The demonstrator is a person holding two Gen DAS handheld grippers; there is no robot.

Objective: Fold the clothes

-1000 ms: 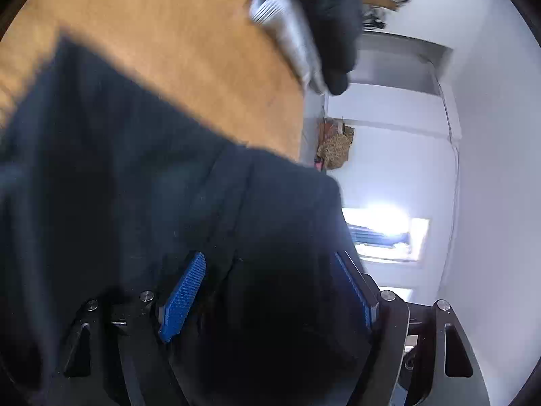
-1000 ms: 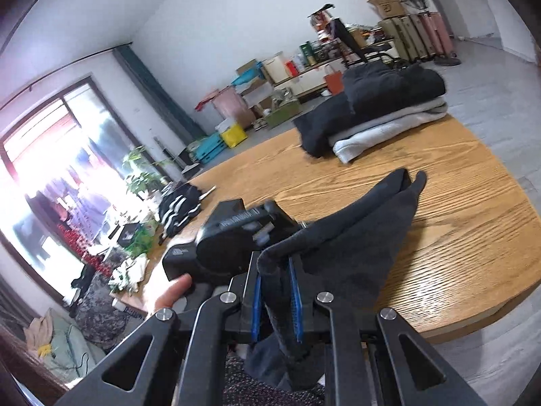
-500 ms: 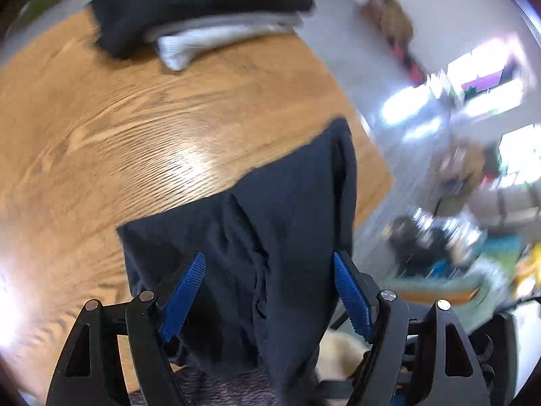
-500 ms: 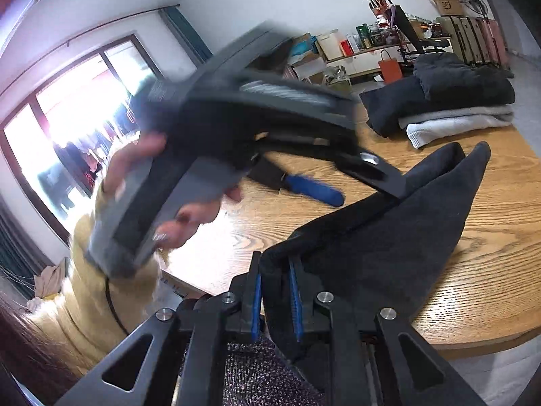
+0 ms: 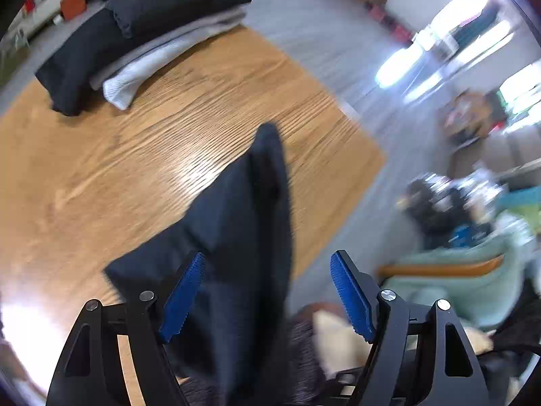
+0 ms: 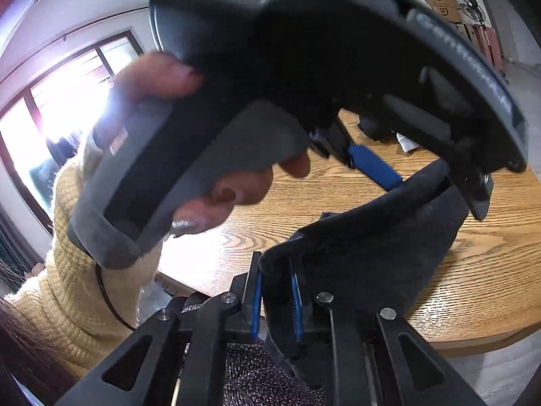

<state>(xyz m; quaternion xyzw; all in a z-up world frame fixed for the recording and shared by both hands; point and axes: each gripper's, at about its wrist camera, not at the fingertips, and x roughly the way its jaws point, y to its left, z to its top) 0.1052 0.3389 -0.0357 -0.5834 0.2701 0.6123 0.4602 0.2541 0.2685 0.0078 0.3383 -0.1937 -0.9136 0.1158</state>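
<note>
A dark navy garment hangs over the near edge of the wooden table and drapes toward me. My right gripper is shut on a bunched edge of this dark garment, just off the table's front edge. My left gripper is open, its blue pads wide apart, with the garment's folded ridge between them but not pinched. In the right wrist view the left gripper's body fills the upper frame, held by a bare hand, with one blue pad above the cloth.
A stack of folded clothes, dark on top of grey and white, lies at the table's far side. The table's right corner drops to grey floor. A person in a yellow sweater stands at the near left.
My left gripper has swung from close over the cloth to a view across the table and moved nearer the right gripper, staying open. The right gripper keeps its hold.
</note>
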